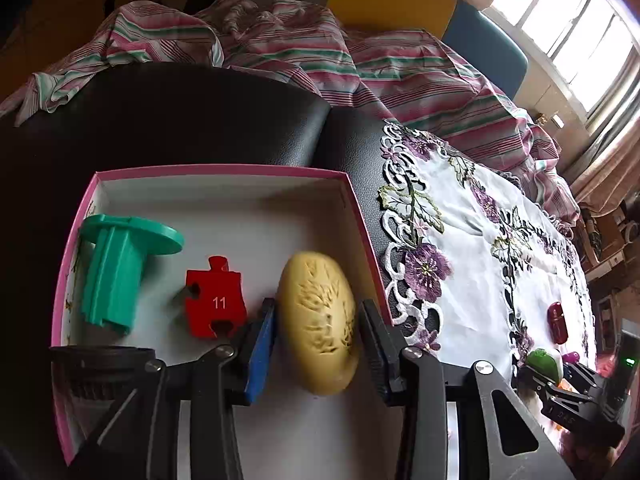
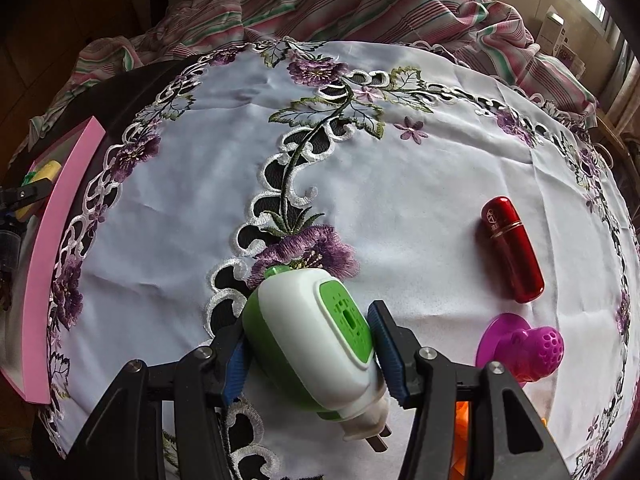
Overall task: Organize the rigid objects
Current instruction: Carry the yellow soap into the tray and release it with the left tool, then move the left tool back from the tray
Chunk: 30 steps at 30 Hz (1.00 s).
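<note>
In the left wrist view, a pink-walled box (image 1: 224, 170) is seen on the black bench (image 1: 160, 120). Inside it, a teal flanged spool (image 1: 120, 268) lies at 9 o'clock and a red puzzle piece (image 1: 216, 300) marked 11 just right of it. The yellow carved oval (image 1: 318, 320) is held between the pads of the left hand-held gripper (image 1: 320, 328), over the box floor near its right wall.

In the right wrist view, a white-and-green plug-in device (image 2: 316, 344) is clamped in the right hand-held gripper (image 2: 310, 348) over the embroidered cloth (image 2: 400, 184). At 3 o'clock, a red capsule case (image 2: 510, 248) lies apart; below it a magenta toy (image 2: 524, 348) is noted near the right finger. Striped fabric (image 2: 360, 0) is bunched at 12 o'clock.
</note>
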Motion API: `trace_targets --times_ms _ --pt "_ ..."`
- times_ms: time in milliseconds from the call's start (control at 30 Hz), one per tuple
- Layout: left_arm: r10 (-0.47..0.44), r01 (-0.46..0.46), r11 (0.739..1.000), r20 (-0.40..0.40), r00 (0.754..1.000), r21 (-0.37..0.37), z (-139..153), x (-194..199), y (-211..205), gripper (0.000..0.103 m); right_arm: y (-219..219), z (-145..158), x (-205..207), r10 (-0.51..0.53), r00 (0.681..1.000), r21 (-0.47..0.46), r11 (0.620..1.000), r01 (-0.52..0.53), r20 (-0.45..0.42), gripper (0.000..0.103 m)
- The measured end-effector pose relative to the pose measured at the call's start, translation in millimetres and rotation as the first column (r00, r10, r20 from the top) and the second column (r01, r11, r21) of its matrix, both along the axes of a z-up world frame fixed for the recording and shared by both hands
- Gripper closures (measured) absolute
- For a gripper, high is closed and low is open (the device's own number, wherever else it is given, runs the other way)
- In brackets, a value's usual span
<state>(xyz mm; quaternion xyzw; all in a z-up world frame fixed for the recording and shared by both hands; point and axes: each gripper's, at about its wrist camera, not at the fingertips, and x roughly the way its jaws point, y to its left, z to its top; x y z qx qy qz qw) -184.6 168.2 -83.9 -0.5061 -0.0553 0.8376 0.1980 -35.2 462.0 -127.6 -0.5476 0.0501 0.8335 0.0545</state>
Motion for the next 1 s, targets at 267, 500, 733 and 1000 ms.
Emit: trace_targets --times_ms 267,500,733,1000 --pt "0.001 -0.005 0.999 -0.096 0.995 -0.044 21 26 -14 0.061 -2 1 0 0.008 1.000 0.016 1.000 -0.008 0.000 0.048" --pt "0.013 -0.026 0.996 -0.155 0.988 -0.081 34 77 -35 0.058 -3 2 -1 0.009 1.000 0.021 1.000 -0.009 0.000 0.048" --pt "0.016 -0.046 0.990 -0.217 0.976 -0.133 46 119 -51 0.057 -4 3 -1 0.011 1.000 0.031 0.999 -0.011 -0.001 0.048" --pt "0.037 -0.074 0.986 -0.238 0.970 -0.146 56 139 -67 0.056 -5 2 1 0.012 1.000 0.043 0.999 -0.011 -0.006 0.048"
